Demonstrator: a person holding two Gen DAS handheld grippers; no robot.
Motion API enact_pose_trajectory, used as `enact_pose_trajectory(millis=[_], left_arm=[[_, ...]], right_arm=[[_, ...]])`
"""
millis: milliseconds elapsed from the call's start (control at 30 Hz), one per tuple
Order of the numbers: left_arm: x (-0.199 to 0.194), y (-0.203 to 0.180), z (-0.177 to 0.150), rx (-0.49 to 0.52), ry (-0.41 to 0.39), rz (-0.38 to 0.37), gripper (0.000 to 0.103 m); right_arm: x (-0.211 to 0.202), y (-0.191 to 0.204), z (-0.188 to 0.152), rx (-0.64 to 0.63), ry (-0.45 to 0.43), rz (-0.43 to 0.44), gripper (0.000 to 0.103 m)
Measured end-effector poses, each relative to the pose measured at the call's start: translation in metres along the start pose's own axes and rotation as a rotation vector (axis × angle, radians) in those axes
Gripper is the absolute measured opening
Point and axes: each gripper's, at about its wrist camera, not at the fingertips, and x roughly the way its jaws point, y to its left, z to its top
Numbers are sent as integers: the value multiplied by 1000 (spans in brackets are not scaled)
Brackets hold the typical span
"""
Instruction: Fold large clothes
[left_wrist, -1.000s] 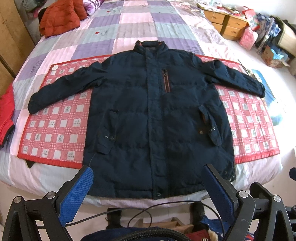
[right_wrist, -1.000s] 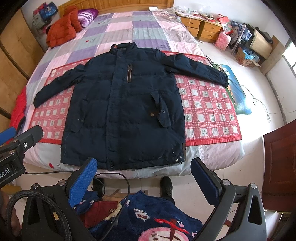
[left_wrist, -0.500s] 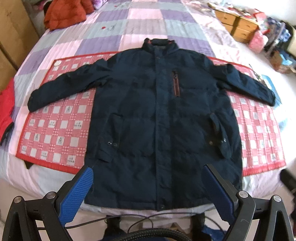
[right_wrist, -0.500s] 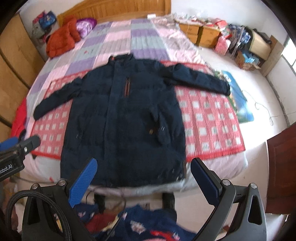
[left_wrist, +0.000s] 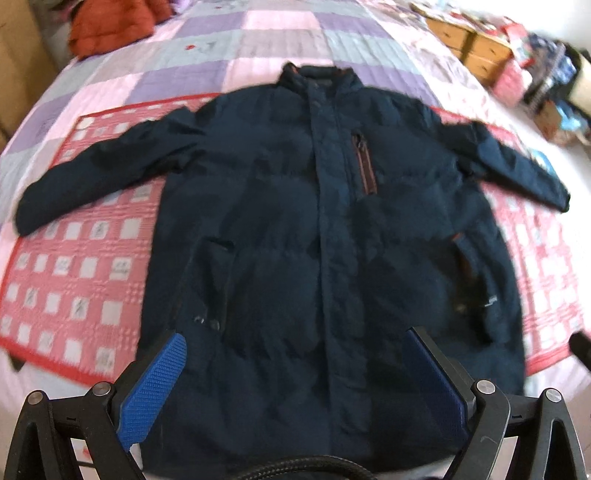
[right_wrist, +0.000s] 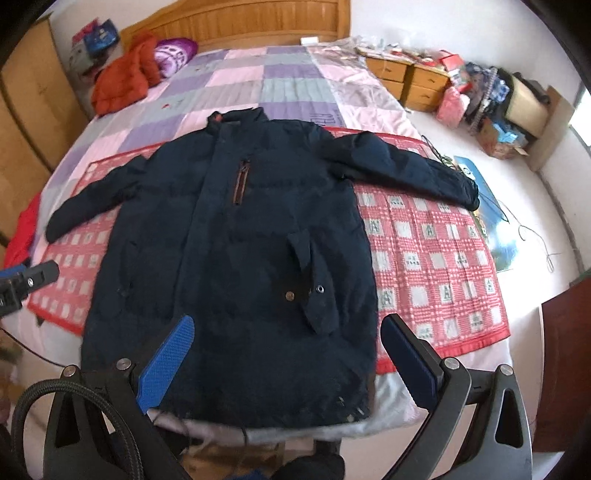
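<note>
A dark navy padded jacket (right_wrist: 236, 266) lies face up and fully spread on a bed (right_wrist: 280, 88), its collar (right_wrist: 236, 116) toward the wooden headboard (right_wrist: 258, 22) and its hem at the foot edge. Both sleeves are stretched out sideways: the left sleeve (right_wrist: 88, 199) reaches toward the wardrobe side, the right sleeve (right_wrist: 402, 170) toward the floor side. The front is closed, with a brown-trimmed chest zip (right_wrist: 241, 184) beside the placket and a flapped hip pocket (right_wrist: 314, 280) with a snap.

The jacket rests on a red-and-white checked mat (right_wrist: 436, 254), which in turn covers a patchwork quilt of purple, pink and grey squares.

The left gripper (left_wrist: 299, 391) hovers over the lower front of the jacket, its blue-padded fingers (left_wrist: 155, 391) spread wide and holding nothing; this view is blurred. The right gripper (right_wrist: 288, 365) hangs over the hem near the right hip, its fingers (right_wrist: 168, 363) likewise parted and empty.

An orange-red coat (right_wrist: 125, 79) is heaped near the headboard next to a purple pillow (right_wrist: 173, 55). Wooden bedside drawers (right_wrist: 406, 83) stand beyond the bed, beside a clutter of bags and boxes. A blue poster (right_wrist: 495, 229) and a loose cable lie on the pale floor.
</note>
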Motion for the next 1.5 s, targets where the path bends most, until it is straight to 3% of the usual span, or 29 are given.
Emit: enact_pose_trajectory(millis=[67, 200, 433, 500, 633, 667, 733, 767, 900, 967, 1033, 1100, 1233, 1333, 1400, 1433, 1500], left_arm=[[37, 2, -9, 18, -4, -7, 97], [108, -1, -33, -13, -17, 8, 97], [208, 14, -74, -30, 30, 127, 98], [211, 35, -82, -43, -26, 79, 103], [203, 62, -81, 17, -53, 73, 103], [201, 69, -82, 37, -62, 94, 103], [200, 89, -82, 50, -69, 132, 102], [198, 100, -82, 38, -65, 94, 97], [190, 105, -78, 22, -40, 72, 90], [178, 97, -75, -23, -73, 31, 92], [171, 79, -58, -25, -141, -9, 94], [176, 69, -40, -33, -179, -14, 96], [193, 71, 21, -152, -210, -77, 96], [189, 55, 38, -102, -225, -142, 96], [186, 50, 26, -40, -231, -106, 96], [190, 56, 16, -34, -217, -71, 96], [215, 91, -4, -98, -121, 22, 96]], right_arm=[[34, 10, -12, -15, -24, -6, 103], [132, 36, -44, -73, 54, 27, 103], [241, 56, -75, -254, 67, 85, 103], [248, 38, -73, -271, 25, 125, 103], [252, -19, -70, -290, -38, 81, 103], [247, -32, -68, -278, -38, 85, 100], [245, -58, -67, -257, -23, 179, 88], [244, -63, -66, -277, -14, 190, 85], [235, -51, -57, -364, 15, 165, 86], [228, -43, -53, -351, 30, 157, 88], [217, -22, -38, -356, -16, 207, 89], [221, 4, -14, -371, -62, 232, 90], [253, 39, 44, -300, -101, 267, 90], [286, 50, 80, -259, -84, 234, 90], [315, 45, 91, -249, -20, 157, 90], [321, 38, 91, -255, -5, 158, 90], [323, 8, 87, -252, -15, 154, 90]])
